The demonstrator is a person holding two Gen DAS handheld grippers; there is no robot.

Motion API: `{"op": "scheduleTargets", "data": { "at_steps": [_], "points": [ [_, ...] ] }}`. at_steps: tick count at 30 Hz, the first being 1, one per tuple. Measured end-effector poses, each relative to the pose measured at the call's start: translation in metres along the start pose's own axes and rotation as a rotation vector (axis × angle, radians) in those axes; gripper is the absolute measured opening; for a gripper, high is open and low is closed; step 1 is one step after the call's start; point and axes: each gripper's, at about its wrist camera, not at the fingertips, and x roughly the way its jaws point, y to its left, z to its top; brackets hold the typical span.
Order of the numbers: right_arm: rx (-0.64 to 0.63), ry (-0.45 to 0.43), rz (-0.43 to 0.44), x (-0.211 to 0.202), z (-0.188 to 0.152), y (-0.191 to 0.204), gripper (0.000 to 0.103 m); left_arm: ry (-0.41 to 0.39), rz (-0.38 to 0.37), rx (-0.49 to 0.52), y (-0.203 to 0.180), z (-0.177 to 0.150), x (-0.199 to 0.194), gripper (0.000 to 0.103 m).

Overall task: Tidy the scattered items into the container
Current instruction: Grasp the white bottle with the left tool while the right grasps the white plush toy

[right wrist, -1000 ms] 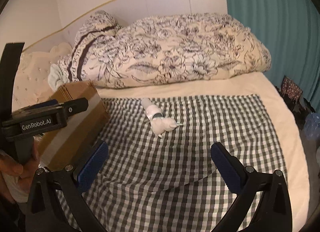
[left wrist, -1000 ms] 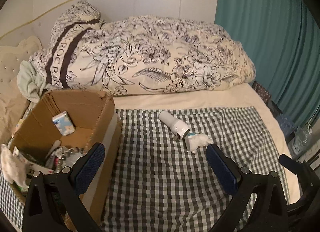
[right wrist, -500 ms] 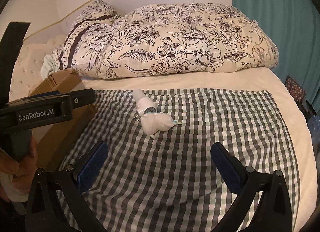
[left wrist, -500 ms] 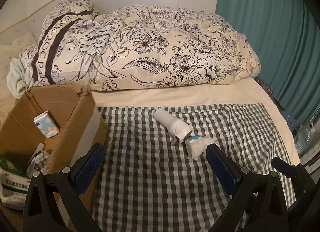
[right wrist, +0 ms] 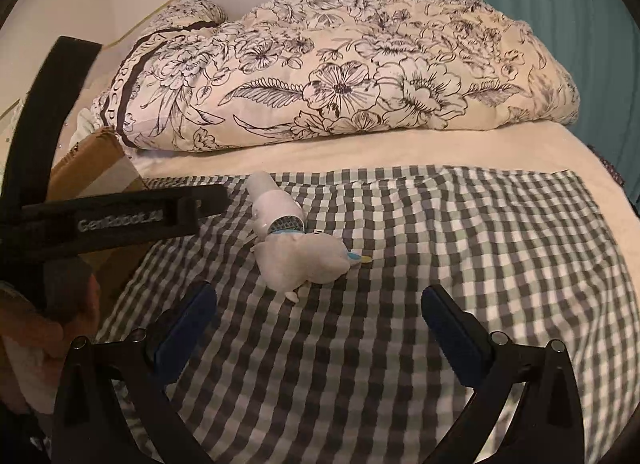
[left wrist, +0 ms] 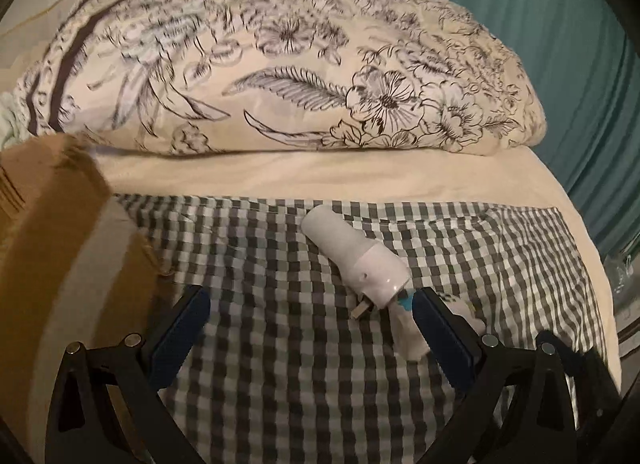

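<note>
A white cylindrical plug-in device lies on the checked cloth, its metal prongs toward me. A small white plush toy with a blue and yellow tip lies against its near end; in the left wrist view the plush toy is partly behind my right finger pad. My left gripper is open, low over the cloth, its gap just left of both items. My right gripper is open, a short way in front of the plush. The cardboard box stands at the left.
A rolled floral duvet lies across the back of the bed. Teal curtains hang at the right. The left gripper's body and the hand holding it fill the left of the right wrist view.
Both grippers have moved forward toward the white device and the plush, which now look larger. The left view has swung right, so the box's inside is out of sight.
</note>
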Motion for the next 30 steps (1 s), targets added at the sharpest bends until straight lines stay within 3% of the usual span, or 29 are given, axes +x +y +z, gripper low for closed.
{"op": "scheduleTargets", "data": {
  "at_steps": [3, 7, 14, 19, 20, 22, 26, 30],
  "points": [
    [-0.005, 0.002, 0.011, 0.011, 0.000, 0.002, 0.103, 0.010, -0.020, -0.021, -0.002, 0.012, 0.014, 0.103],
    [-0.039, -0.005, -0.014, 0.022, 0.000, 0.003, 0.103, 0.030, -0.051, 0.033, -0.015, 0.024, 0.032, 0.103],
    [-0.024, 0.019, -0.012, 0.046, 0.006, 0.000, 0.103, 0.119, -0.005, 0.042, -0.018, 0.035, 0.075, 0.102],
    [-0.023, 0.062, -0.028, 0.064, 0.012, 0.000, 0.102, 0.173, -0.071, 0.022, -0.015, 0.033, 0.089, 0.077],
    [-0.021, 0.082, -0.028, 0.068, 0.012, 0.000, 0.096, 0.181, -0.077, 0.026, -0.016, 0.032, 0.090, 0.074],
    [-0.018, 0.110, -0.001, 0.074, 0.012, 0.000, 0.084, 0.206, -0.104, 0.037, -0.018, 0.030, 0.093, 0.052],
    [-0.022, 0.116, 0.014, 0.071, 0.010, 0.001, 0.083, 0.200, -0.086, 0.084, -0.024, 0.024, 0.088, 0.047],
    [-0.016, 0.114, 0.019, 0.059, 0.005, 0.000, 0.083, 0.202, -0.101, 0.063, -0.017, 0.018, 0.078, 0.047]
  ]
}}
